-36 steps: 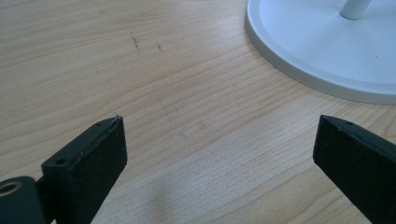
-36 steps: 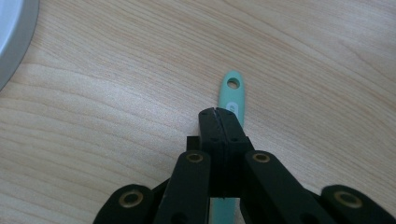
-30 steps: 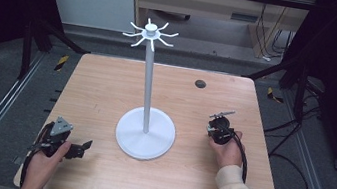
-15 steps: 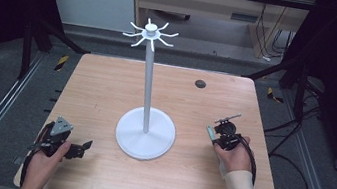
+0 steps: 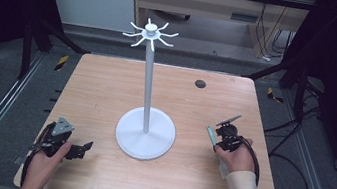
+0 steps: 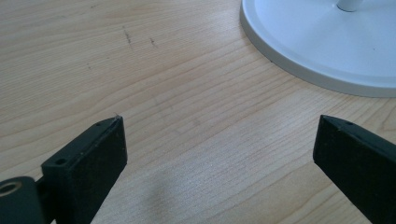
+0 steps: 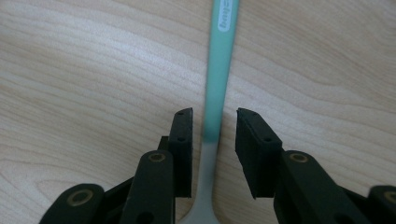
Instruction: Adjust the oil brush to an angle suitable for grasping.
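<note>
Overhead, the right tool (image 5: 219, 132) sits at lower right of the wooden table (image 5: 106, 90), beside a white stand (image 5: 145, 131). Close up, its jaws have just been opening and flank, without pressing, a smooth spoon (image 7: 217, 93) with a green handle. Left tool (image 6: 219, 154): jaws wide apart over bare woodgrain.

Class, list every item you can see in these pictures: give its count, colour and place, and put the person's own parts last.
Table: one, light wood, centre.
Stand: one, white, round base mid-table, tall pole with hooks on top.
Spoon: one, green handle with grey neck, lying on the table between the right gripper's jaws, which have just been opening.
Small disc: one, dark, far right part of table.
Left gripper: one, black, near left corner, jaws wide apart.
Right gripper: one, black, right side.
Hands: two, near edge.
</note>
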The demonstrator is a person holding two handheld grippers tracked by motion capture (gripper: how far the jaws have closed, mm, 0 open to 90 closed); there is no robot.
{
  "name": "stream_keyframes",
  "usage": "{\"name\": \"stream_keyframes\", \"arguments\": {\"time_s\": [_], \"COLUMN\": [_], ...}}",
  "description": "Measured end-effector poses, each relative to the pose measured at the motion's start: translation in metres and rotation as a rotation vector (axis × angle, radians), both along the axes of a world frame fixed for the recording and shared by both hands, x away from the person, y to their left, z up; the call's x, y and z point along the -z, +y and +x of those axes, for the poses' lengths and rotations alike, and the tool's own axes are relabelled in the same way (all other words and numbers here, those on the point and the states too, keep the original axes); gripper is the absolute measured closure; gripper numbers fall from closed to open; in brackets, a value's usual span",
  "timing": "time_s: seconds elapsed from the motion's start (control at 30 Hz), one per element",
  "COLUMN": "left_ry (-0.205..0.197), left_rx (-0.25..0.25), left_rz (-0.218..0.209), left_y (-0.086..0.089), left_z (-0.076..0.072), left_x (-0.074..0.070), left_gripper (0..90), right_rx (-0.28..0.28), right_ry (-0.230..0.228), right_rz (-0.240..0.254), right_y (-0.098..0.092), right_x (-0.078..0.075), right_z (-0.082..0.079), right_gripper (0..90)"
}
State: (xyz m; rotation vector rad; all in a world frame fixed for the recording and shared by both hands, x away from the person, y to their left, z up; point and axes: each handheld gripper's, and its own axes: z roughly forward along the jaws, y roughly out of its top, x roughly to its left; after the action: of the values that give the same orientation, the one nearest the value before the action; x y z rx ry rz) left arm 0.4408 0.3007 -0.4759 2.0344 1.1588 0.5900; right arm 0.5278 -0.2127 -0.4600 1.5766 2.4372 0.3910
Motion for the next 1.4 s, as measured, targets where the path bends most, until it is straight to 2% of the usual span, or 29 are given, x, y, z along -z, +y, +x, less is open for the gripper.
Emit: {"name": "stream_keyframes", "arguments": {"time_s": [0.07,0.4,0.9,1.07,1.17,1.23,1.4], "left_ry": [0.0,0.001,0.0,0.001,0.0,-0.005,-0.023], "left_rx": [-0.001,0.0,0.0,-0.002,-0.006,-0.009,-0.019], "left_rz": [-0.002,0.002,0.001,-0.001,-0.006,-0.009,-0.022], "left_y": [0.0,0.0,0.0,0.0,0.001,0.001,0.003], "left_z": [0.0,0.0,0.0,0.0,0.0,0.0,-0.002], "left_x": [0.0,0.0,0.0,0.0,0.0,-0.001,-0.003], "left_gripper": [2.5,2.5,2.5,2.5,2.5,2.5,2.5], "right_rx": [0.001,0.009,0.022,0.022,0.008,0.008,-0.03], "right_ry": [0.02,0.051,0.058,0.032,-0.008,-0.032,-0.149], "right_rz": [-0.002,0.002,0.013,0.047,0.06,0.087,0.154], "right_y": [0.0,0.001,-0.002,-0.005,-0.004,-0.002,0.003], "right_x": [0.002,0.007,0.008,-0.001,-0.009,-0.015,-0.041], "right_z": [0.0,0.0,0.003,0.001,0.0,-0.001,-0.005], "right_gripper": [70.7,77.4,82.6,82.7,82.7,82.7,82.7]}}
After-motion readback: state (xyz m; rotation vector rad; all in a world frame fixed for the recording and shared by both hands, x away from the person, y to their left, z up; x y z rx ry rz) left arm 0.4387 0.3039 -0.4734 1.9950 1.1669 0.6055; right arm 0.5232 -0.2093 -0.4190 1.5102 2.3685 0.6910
